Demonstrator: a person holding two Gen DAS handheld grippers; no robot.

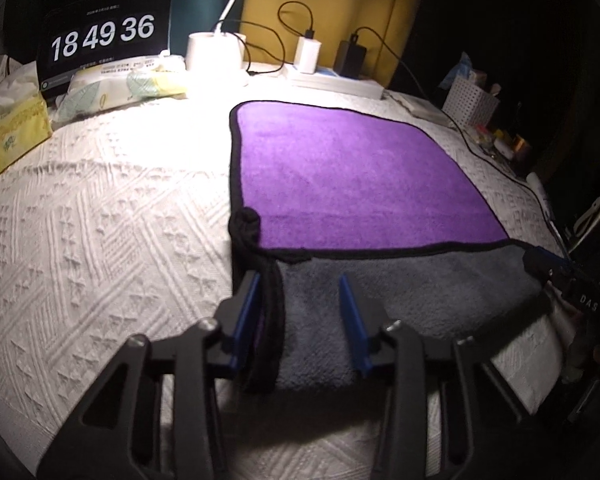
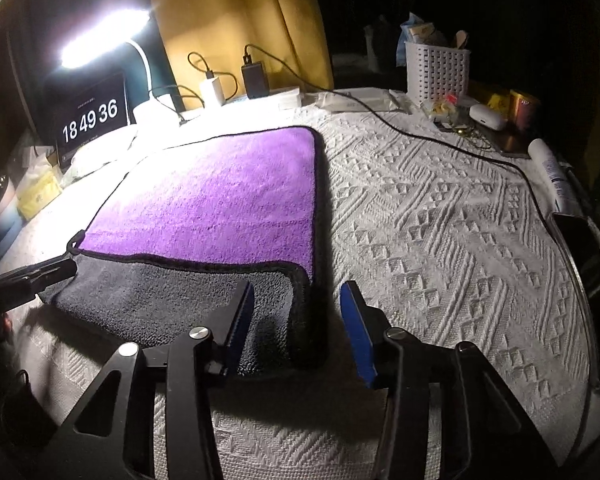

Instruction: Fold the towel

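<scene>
A purple towel [image 1: 356, 176] with black trim and a grey underside lies on the white textured cloth; its near strip is folded over, grey side [image 1: 400, 292] up. It also shows in the right wrist view [image 2: 220, 208], grey strip [image 2: 148, 300] nearest. My left gripper [image 1: 300, 284] is open, its blue fingers astride the towel's near left corner. My right gripper [image 2: 296, 292] is open, astride the near right corner. The right gripper also shows at the right edge of the left wrist view [image 1: 548, 264], and the left gripper at the left edge of the right wrist view [image 2: 44, 272].
A clock screen [image 1: 104, 36] reading 18 49 36, tissue packs [image 1: 12, 136], chargers [image 1: 308, 56] and cables stand at the back. A lit lamp [image 2: 104, 36] shines at back left. A white basket [image 2: 436, 72], small items and a black cable [image 2: 480, 152] lie to the right.
</scene>
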